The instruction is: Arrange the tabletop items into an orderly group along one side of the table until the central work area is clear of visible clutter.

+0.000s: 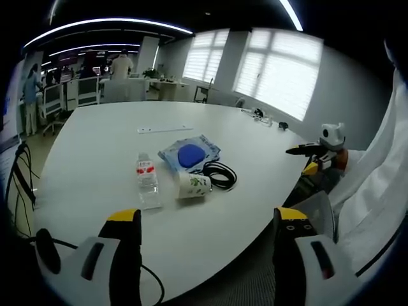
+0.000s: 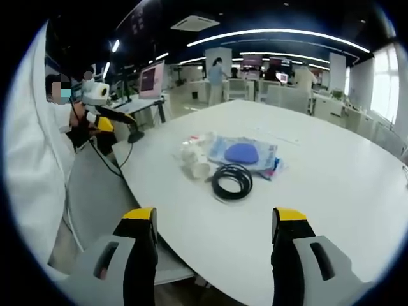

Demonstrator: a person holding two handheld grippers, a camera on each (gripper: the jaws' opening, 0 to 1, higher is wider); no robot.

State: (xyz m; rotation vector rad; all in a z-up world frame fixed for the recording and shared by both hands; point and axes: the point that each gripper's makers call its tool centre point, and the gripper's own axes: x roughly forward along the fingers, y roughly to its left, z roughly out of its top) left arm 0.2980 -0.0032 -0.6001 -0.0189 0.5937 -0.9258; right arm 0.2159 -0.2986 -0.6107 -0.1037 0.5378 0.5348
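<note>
Here, left gripper view: left gripper (image 1: 207, 239) jaws wide, empty, near the table (image 1: 83, 159) edge.
Items: one upright bottle (image 1: 147, 180), one cup (image 1: 193, 185) on its side pointing left, one cable (image 1: 220, 174), one pouch (image 1: 189, 153), clustered mid-table.
Right gripper view: right gripper (image 2: 213, 239) jaws wide, empty.
Items: cup (image 2: 196, 164), cable (image 2: 232, 180), pouch (image 2: 242, 153) together; cup mouth faces near.

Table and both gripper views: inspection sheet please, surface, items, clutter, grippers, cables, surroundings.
Surface: white table, mostly bare.
Job's things: water bottle upright; paper cup on its side beside it; blue packet flat; black coiled cable next to the cup and packet. All clustered mid-table.
Clutter: white strip beyond the packet; small items at the far edge, too small to tell.
Grippers: left gripper and right gripper open, holding nothing, off the table edge.
Cables: black cord hanging off the table edge.
Surroundings: office desks, chairs, people, bright windows.
</note>
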